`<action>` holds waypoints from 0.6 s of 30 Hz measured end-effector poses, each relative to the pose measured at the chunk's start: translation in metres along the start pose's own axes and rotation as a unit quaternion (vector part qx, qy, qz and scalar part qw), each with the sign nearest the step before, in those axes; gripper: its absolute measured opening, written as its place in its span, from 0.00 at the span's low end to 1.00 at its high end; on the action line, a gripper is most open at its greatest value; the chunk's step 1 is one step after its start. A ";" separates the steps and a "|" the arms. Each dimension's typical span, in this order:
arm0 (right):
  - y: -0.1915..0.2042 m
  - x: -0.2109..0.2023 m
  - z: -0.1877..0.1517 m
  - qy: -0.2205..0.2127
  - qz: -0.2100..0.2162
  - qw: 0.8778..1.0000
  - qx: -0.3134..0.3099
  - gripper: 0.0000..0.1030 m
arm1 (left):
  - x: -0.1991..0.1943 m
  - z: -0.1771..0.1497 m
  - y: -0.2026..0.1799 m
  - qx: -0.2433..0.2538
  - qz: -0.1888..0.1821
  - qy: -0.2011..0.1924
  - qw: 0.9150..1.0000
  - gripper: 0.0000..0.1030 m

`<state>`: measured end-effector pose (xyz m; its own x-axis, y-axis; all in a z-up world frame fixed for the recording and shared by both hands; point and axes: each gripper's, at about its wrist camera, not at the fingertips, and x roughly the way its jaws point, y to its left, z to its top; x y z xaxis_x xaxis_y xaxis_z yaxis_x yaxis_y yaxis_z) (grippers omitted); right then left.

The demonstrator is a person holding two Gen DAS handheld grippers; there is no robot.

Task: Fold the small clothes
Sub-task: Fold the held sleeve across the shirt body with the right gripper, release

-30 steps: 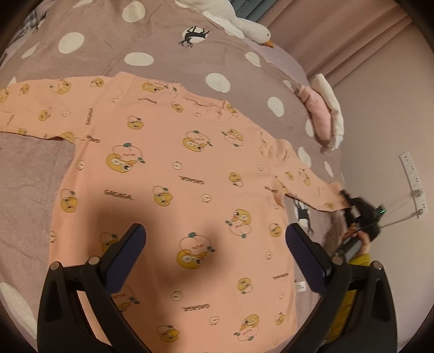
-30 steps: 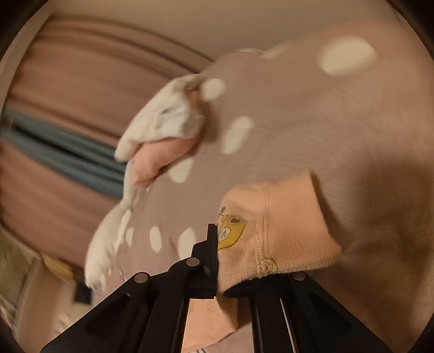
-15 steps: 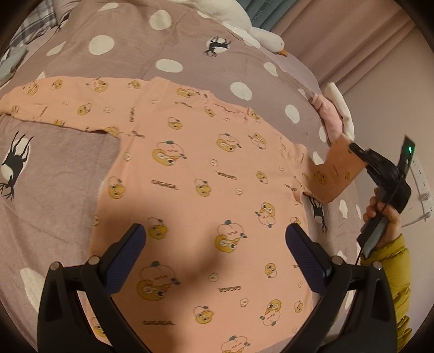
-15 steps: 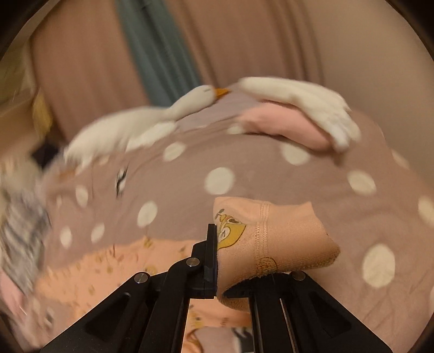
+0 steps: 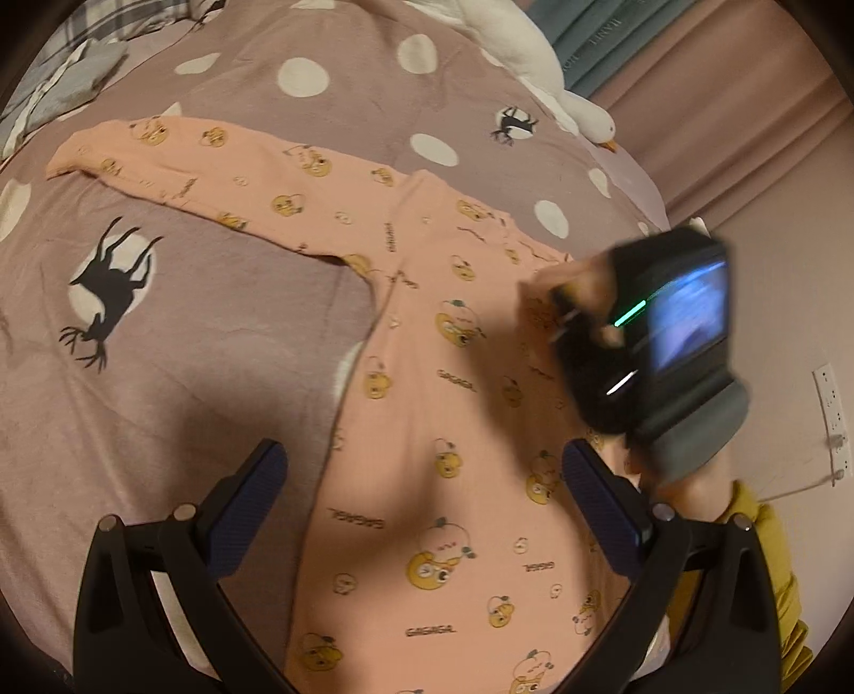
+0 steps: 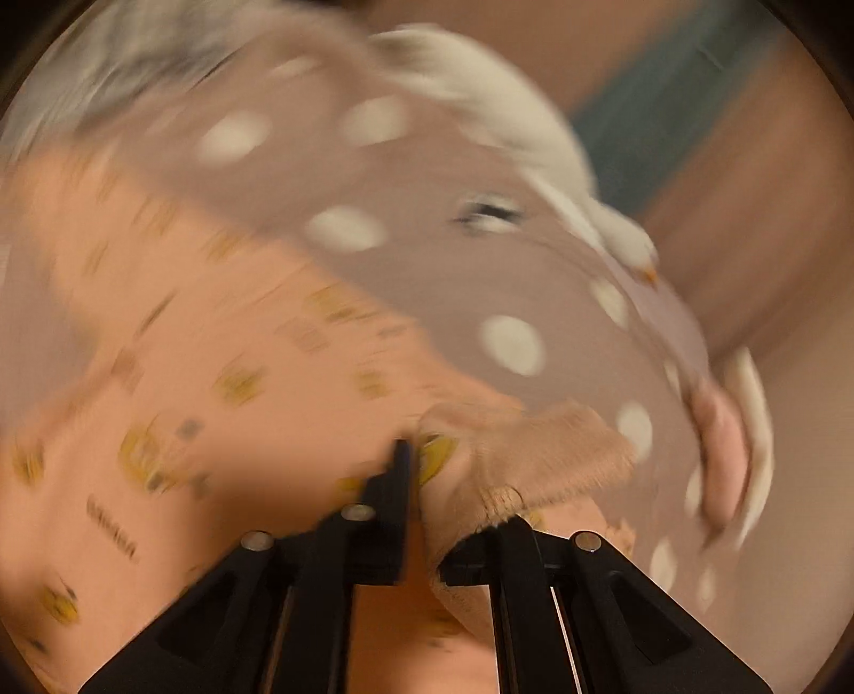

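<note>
The cuff of the peach cartoon-print long-sleeved cotton top (image 5: 427,405) is pinched by the right gripper (image 6: 421,480). It is best laid flat across the chest, edges aligned. The left gripper (image 5: 421,507) is held spread, empty, above the hem.

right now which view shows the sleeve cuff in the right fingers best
The right wrist view: the ribbed peach sleeve cuff fills its centre, pinched in the shut right gripper. The left wrist view shows only a blurred bit of it beside that gripper's black body.

Shirt (image 5: 427,405) peach, yellow cartoon print. Bedspread (image 5: 213,331) mauve, white polka dots, black deer silhouettes. Goose plush (image 5: 523,48) white, orange beak. Sleeve (image 5: 768,566) mustard.
</note>
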<state>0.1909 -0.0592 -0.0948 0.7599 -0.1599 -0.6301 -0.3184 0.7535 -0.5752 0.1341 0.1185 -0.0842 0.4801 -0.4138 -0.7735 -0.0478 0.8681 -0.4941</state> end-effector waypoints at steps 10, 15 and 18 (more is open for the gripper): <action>0.090 -0.023 -0.041 -0.105 -0.160 0.915 -0.355 0.54 | -0.009 0.006 0.022 -0.040 0.005 -0.021 0.999 1.00; 0.028 -0.052 -0.039 -0.081 -0.077 0.973 -0.202 0.54 | 0.000 0.017 0.009 -0.023 -0.016 -0.022 0.999 1.00; -0.025 -0.063 -0.057 -0.055 0.021 0.997 -0.044 0.54 | 0.013 0.029 -0.002 -0.026 -0.053 -0.017 0.998 1.00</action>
<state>0.1185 -0.1041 -0.0706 0.8010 -0.0550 -0.5962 -0.3962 0.6980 -0.5966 0.1657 0.1190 -0.0819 0.5135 -0.4931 -0.7023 -0.0406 0.8036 -0.5938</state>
